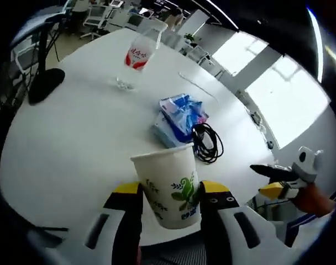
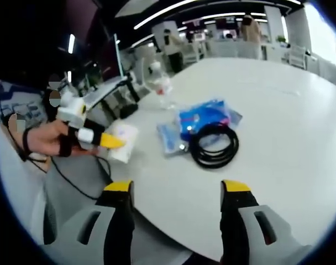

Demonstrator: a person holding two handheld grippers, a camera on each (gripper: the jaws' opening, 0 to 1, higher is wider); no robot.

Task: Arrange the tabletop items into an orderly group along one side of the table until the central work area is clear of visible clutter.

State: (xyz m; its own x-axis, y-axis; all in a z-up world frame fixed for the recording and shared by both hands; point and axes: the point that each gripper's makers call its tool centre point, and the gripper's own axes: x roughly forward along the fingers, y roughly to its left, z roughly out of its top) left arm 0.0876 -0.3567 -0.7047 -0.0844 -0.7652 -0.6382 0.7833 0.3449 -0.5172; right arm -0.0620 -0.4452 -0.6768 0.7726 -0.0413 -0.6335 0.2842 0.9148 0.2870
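A white paper cup (image 1: 167, 179) with green leaf print sits between my left gripper's (image 1: 171, 192) yellow-tipped jaws, which are shut on it at the table's near edge. In the right gripper view the left gripper (image 2: 96, 138), held by a hand (image 2: 38, 138), carries that cup (image 2: 122, 142) at the table's left edge. My right gripper (image 2: 176, 190) stands open over the table edge with nothing between its jaws; it also enters the left gripper view as the right gripper (image 1: 278, 180). Blue packets (image 1: 182, 115) (image 2: 204, 118), a coiled black cable (image 1: 208, 142) (image 2: 214, 144) and a clear water bottle (image 1: 136, 58) (image 2: 159, 83) lie on the white table (image 1: 74, 138).
A black monitor stand base (image 1: 45, 85) rests on the table's far left. Office chairs and desks stand beyond the table. Bright windows (image 1: 278, 88) lie to the right. The table surface (image 2: 289, 110) stretches wide to the right of the cable.
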